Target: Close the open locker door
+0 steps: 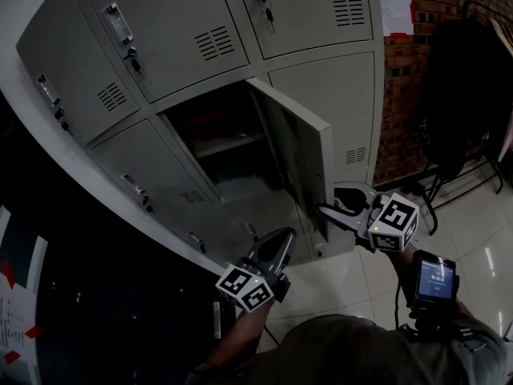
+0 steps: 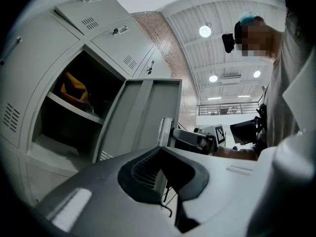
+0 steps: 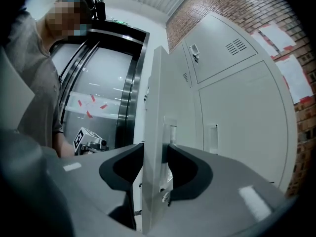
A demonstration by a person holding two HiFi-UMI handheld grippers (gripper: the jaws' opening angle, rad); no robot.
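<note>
The grey locker door (image 1: 300,151) stands open, swung out toward me from its dark compartment (image 1: 224,135). My right gripper (image 1: 329,199) is at the door's free edge near the bottom. In the right gripper view the door's edge (image 3: 157,132) runs up between the jaws of the right gripper (image 3: 155,154), and both pads lie against it. My left gripper (image 1: 284,235) hangs lower left of the door, away from it, its jaws closed with nothing in them. The left gripper view shows the door's inner face (image 2: 143,117) and a yellow object (image 2: 74,90) on the shelf inside.
Closed lockers (image 1: 184,30) surround the open one. A brick wall with papers (image 1: 394,5) is to the right, with a black rack holding dark clothes (image 1: 461,95) in front of it. A phone (image 1: 434,279) is mounted behind my right gripper. A dark glossy panel (image 1: 96,311) fills the lower left.
</note>
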